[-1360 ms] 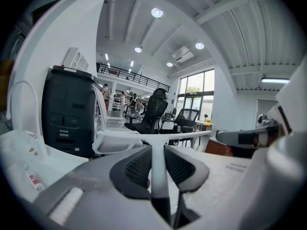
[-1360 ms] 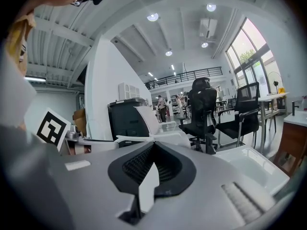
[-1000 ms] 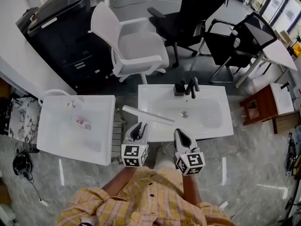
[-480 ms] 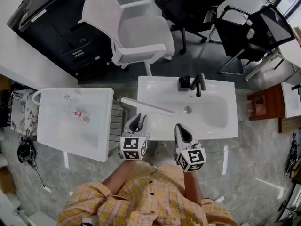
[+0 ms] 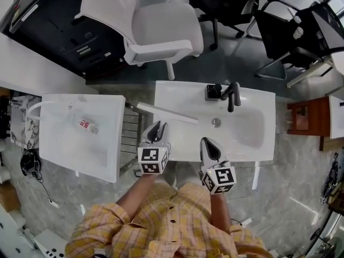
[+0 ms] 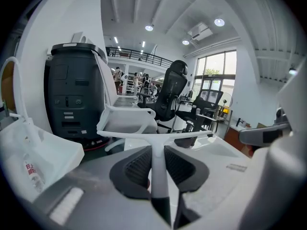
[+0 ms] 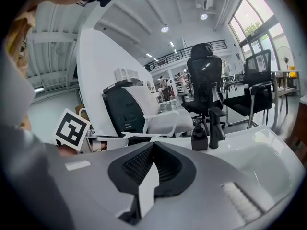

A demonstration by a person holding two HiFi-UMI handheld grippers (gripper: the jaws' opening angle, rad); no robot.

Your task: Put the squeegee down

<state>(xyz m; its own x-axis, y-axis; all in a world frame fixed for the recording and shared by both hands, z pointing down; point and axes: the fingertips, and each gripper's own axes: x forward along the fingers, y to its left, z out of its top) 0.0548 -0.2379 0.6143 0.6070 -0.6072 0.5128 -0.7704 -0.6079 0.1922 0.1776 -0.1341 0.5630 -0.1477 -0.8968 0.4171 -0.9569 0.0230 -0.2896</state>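
Squeegee (image 5: pixel 166 113) not down yet: you hold it by the handle in the left gripper (image 5: pixel 156 129), jaws clamped on the stem, the blade bar crossing the left end of the sink (image 5: pixel 242 156). Can't tell if the blade touches the deck or hangs just above. What's left, by my read: lower it, rest it flat, open the jaws, back off.

Squeegee is white, T-shaped, looks like hard smooth plastic: thin straight bar on a narrow flat stem that darkens near the jaw base. Left gripper pads are black, ribbed, curved.

Sink is glossy white, rectangular, shallow rounded basin with a round metal drain; slick, so the squeegee may slide when you let go. Black faucet (image 5: pixel 233 94) and a black soap dispenser (image 5: pixel 214 93) stand at the back rim, well apart from the blade.

Right gripper (image 5: pixel 208 147) is empty, jaws together, over the front rim.

Second white basin (image 5: pixel 64 144) sits to the left, a white moulded chair (image 5: pixel 161 31) behind
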